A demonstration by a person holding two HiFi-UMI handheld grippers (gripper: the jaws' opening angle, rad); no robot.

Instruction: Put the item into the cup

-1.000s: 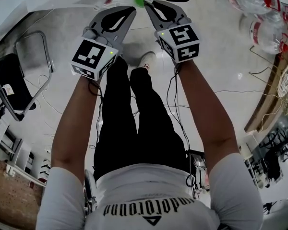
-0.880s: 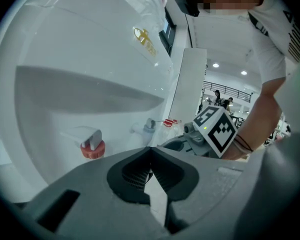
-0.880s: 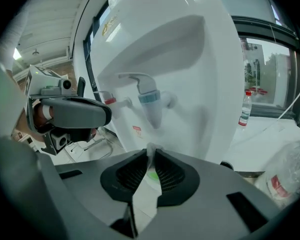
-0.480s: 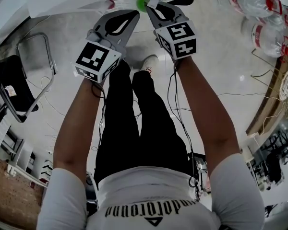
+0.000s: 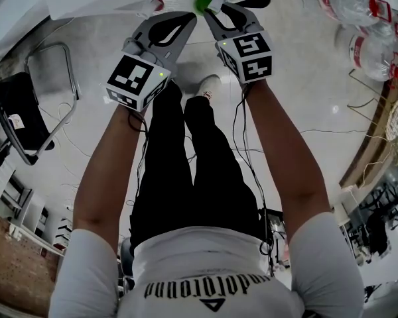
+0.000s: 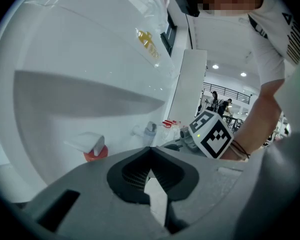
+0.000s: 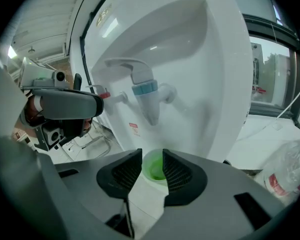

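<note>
A white paper cup with a green inside (image 7: 153, 167) sits between the jaws of my right gripper (image 7: 152, 160), which is shut on it. The cup hangs just below the blue tap (image 7: 147, 91) of a white water dispenser (image 7: 190, 59). In the head view the cup (image 5: 203, 0) shows as a green spot at the right gripper's (image 5: 212, 6) tip. My left gripper (image 5: 190, 16) stands beside it, a little to the left. Its jaws (image 6: 150, 153) are shut with nothing between them. The red tap (image 6: 93, 152) is ahead of it to the left.
Large water bottles (image 5: 365, 18) with red caps lie on the floor at the right. A metal-framed chair (image 5: 36, 105) stands at the left. Cables run over the pale floor round the person's legs (image 5: 186, 158). The red tap (image 7: 104, 95) is left of the blue one.
Both grippers have crept forward toward the dispenser, the cup still in the right one. The left gripper stays shut.
</note>
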